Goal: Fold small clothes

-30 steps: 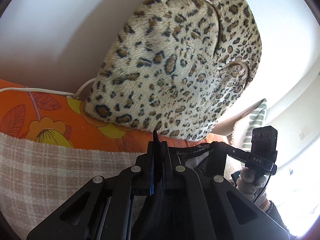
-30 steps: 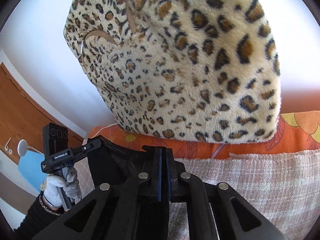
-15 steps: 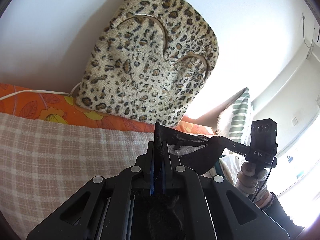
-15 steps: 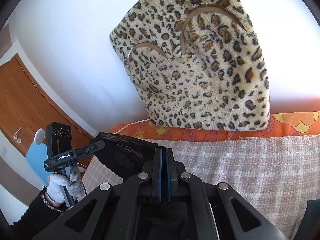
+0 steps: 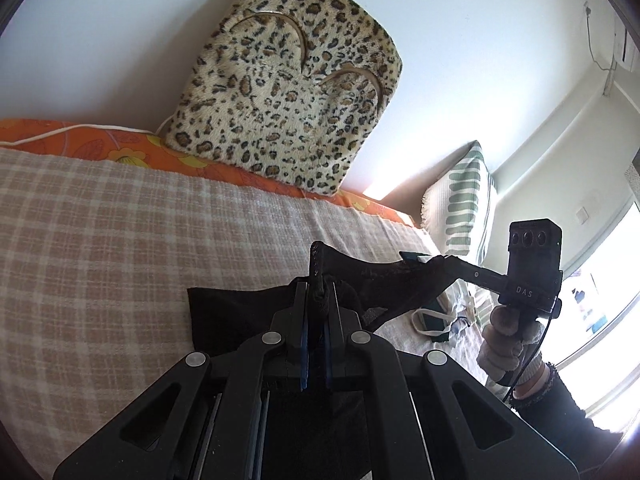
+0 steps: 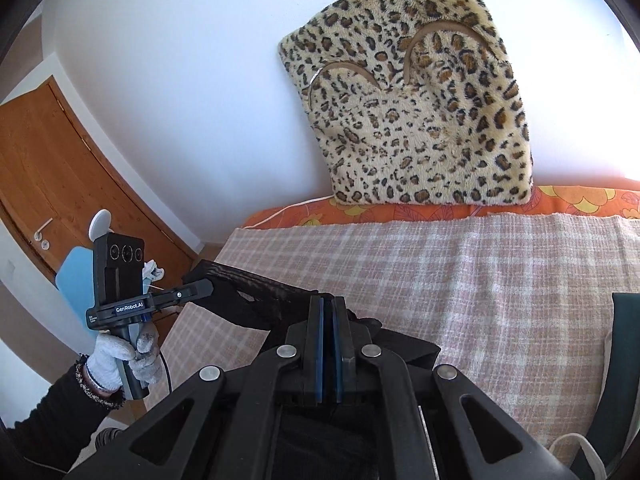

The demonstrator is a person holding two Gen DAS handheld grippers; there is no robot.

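Now, garment: small black garment [image 5: 384,280], thin, with a lacy mesh edge, stretched taut between both tongs at lower centre of each view; a flat black part [image 5: 228,316] drapes onto the blanket below.
Left tongs: left gripper [image 5: 316,280] closed tight on one bunched corner of the garment; also seen at left of the right wrist view [image 6: 200,290], held by a gloved hand [image 6: 120,356].
Right tongs: right gripper [image 6: 328,304] clamped shut on the opposite corner; seen at right of the left wrist view [image 5: 416,258].
Surface: checked blanket [image 5: 120,232], woven, pink and cream, mostly bare across the left and middle; its far edge meets an orange floral sheet [image 6: 580,200].
Backdrop: leopard-print cushion [image 6: 420,120], plush, squarish, leaning on the white wall at the top.
Edges: striped pillow [image 5: 464,200] at the right of the left view; wooden door [image 6: 60,168] at the left of the right view.
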